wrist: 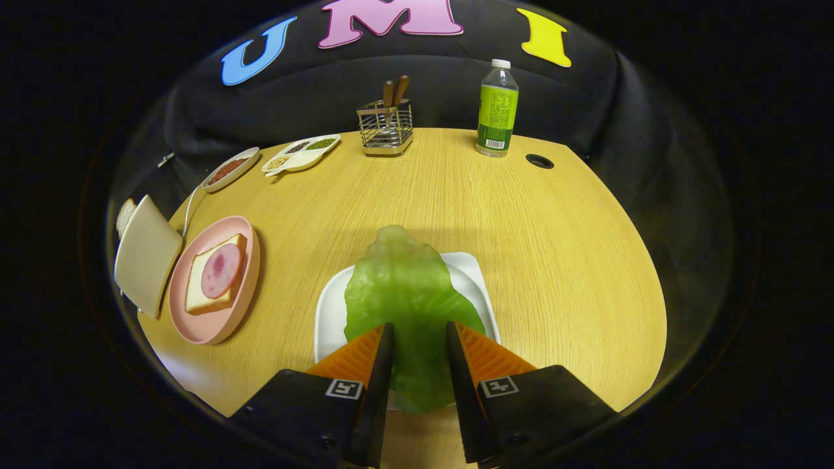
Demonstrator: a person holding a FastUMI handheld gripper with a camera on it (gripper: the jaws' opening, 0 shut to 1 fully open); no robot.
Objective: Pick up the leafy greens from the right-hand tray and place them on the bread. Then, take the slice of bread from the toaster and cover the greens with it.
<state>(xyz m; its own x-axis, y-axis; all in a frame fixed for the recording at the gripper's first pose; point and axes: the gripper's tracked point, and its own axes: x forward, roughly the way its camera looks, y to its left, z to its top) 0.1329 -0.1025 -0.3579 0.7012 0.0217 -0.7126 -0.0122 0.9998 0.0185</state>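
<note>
The hand-held gripper points forward and slightly down over the counter, its two fingers closed against the sides of the leafy greens, which run up between them toward 12 o'clock. The leaf covers much of the white tray beneath; whether it is lifted clear of it I cannot tell. At about 10 o'clock from the fingers sits a pink plate bearing the bread topped with a round ham slice. Just beyond the plate stands the toaster, a slice of bread poking from it. Farther off, near 12 o'clock, a wire utensil holder; at 1 o'clock, a green bottle.
</note>
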